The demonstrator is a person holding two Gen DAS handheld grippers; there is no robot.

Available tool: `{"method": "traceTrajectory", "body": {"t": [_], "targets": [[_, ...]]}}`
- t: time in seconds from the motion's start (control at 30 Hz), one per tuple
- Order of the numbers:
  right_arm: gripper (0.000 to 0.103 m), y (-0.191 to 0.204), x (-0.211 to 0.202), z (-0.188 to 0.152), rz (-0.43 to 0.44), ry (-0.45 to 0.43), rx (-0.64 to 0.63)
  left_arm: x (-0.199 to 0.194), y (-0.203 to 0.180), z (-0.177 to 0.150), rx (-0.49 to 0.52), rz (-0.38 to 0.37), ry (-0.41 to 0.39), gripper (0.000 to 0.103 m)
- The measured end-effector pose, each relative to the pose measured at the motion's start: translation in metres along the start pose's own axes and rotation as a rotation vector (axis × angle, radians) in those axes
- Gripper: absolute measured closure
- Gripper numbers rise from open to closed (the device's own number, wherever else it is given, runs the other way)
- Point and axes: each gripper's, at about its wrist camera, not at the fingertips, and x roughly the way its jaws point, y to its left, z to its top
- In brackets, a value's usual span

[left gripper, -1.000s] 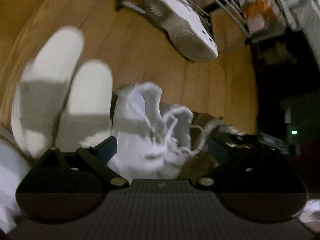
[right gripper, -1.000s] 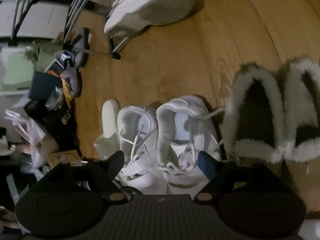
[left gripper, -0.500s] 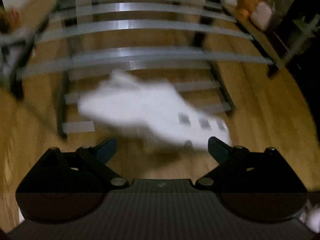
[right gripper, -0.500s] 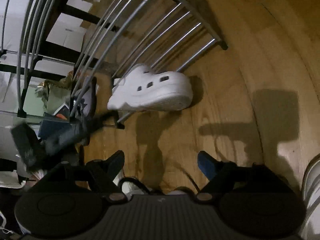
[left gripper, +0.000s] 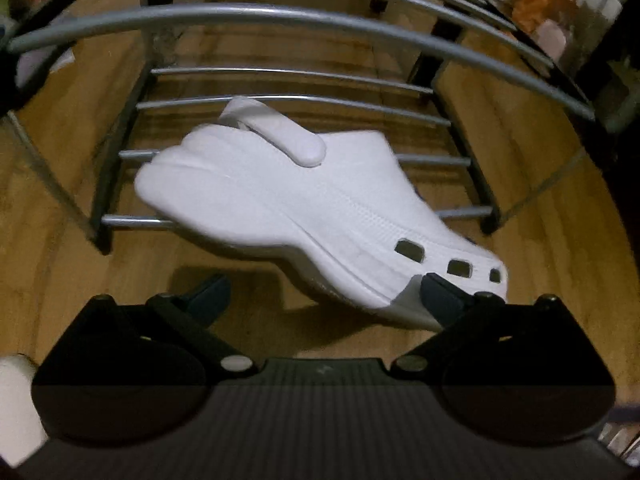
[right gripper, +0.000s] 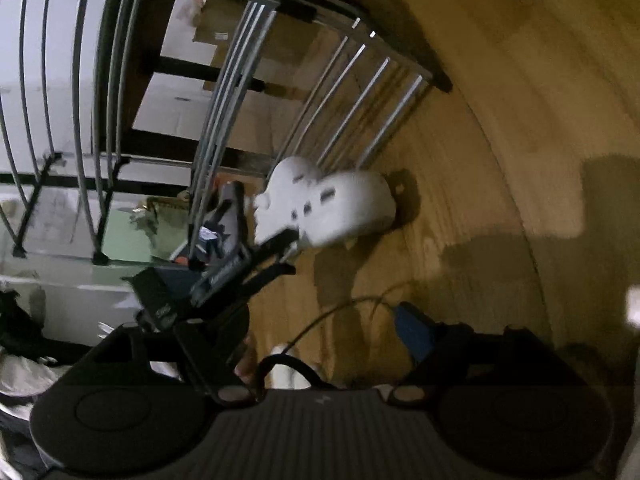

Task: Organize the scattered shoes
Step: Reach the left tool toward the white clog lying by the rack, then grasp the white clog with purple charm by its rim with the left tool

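One white clog [left gripper: 304,216] dominates the left wrist view, lying on its side straight ahead of the left gripper [left gripper: 324,292], its heel end resting across the lowest bars of a metal shoe rack [left gripper: 280,16] and its toe end, with three side vents, hanging off the front over the wooden floor [left gripper: 560,220]. Left of the gripper's left finger, at the frame's lower edge, a pale object is only partly visible and cannot be identified. The left gripper stands released, its fingers spread wide with bare floor and shadow between them; the right fingertip [left gripper: 442,298] sits just beside the clog's sole near the toe, though contact cannot be confirmed.

From the right wrist view, cluttered items lie blurred to the far left of the right gripper [right gripper: 320,320], beyond the rack's [right gripper: 224,80] curved bars. Ahead and left of centre, the left gripper [right gripper: 280,248] appears as a dark blurred shape reaching to the clog [right gripper: 340,208], which rests at the rack's foot. The right gripper is likewise released, fingers apart and grasping nothing, with a thin cable [right gripper: 332,312] arcing between them above the floor [right gripper: 500,140]. Dark shadows fall across the boards to the gripper's right.
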Motion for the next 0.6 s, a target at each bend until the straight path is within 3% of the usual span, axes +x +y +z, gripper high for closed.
{"method": "traceTrajectory", "body": {"t": [0.17, 0.27, 0.37, 0.43, 0.6], "targets": [[0.021, 0.002, 0.009, 0.004, 0.004, 0.011, 0.012, -0.003, 0.000, -0.015, 0.107, 0.133, 0.162, 0.001], [0.021, -0.003, 0.007, 0.003, 0.029, 0.011, 0.042, -0.033, 0.000, -0.018, 0.199, 0.144, 0.126, 0.001], [0.021, -0.005, -0.002, 0.001, 0.014, -0.003, 0.040, -0.059, 0.006, -0.010, 0.211, 0.080, 0.094, 0.000], [0.021, -0.010, -0.009, -0.001, 0.005, -0.016, 0.055, -0.064, 0.009, -0.005, 0.205, 0.078, 0.088, 0.000], [0.021, -0.021, -0.025, -0.006, 0.010, -0.042, 0.101, -0.059, 0.028, 0.005, 0.231, 0.197, 0.107, 0.000]]}}
